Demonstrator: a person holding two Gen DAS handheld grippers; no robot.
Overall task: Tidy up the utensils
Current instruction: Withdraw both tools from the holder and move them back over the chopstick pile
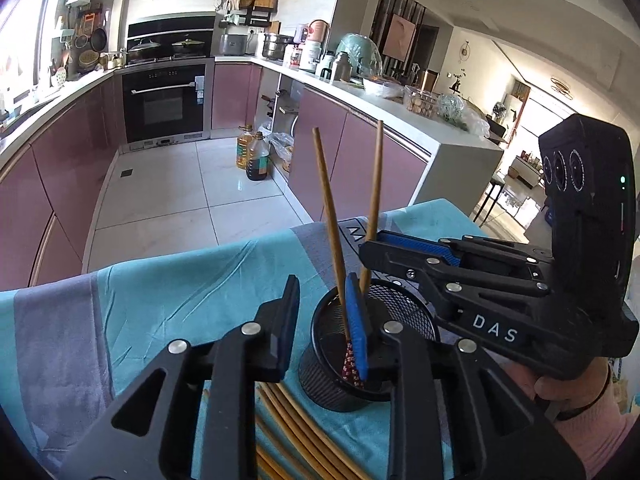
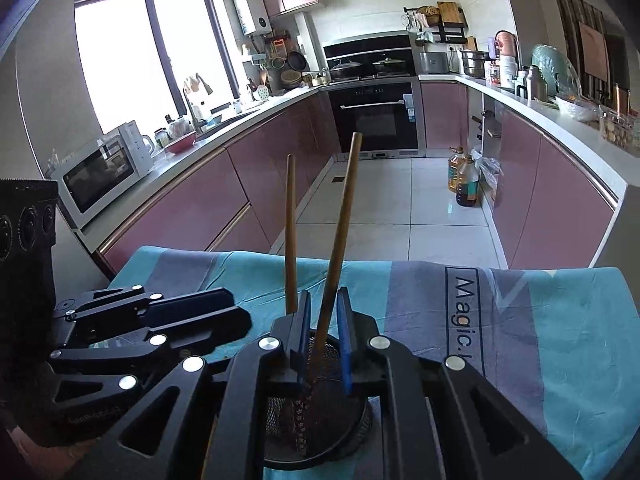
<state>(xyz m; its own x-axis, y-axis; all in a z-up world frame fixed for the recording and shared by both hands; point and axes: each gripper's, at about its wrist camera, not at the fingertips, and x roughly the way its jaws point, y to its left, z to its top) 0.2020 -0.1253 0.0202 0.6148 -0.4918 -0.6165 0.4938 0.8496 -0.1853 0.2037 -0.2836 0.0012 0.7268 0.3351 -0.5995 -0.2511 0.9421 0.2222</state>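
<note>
2 chopsticks (image 1: 330, 236) in mesh cup (image 1: 340, 364), R tool (image 2: 325, 344) open

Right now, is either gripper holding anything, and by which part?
The right gripper brackets a chopstick low on its shaft, above the mesh cup; contact cannot be told. The left gripper holds nothing.

A U-shaped kitchen with mauve cabinets (image 2: 188, 208) under white counters. A black built-in oven (image 2: 376, 116) sits at the far end, pots on the hob above it. Daylight pours through a large window (image 2: 148, 52). The floor (image 1: 172, 184) is glossy white tile. A microwave (image 2: 100, 172) stands on the counter.
</note>
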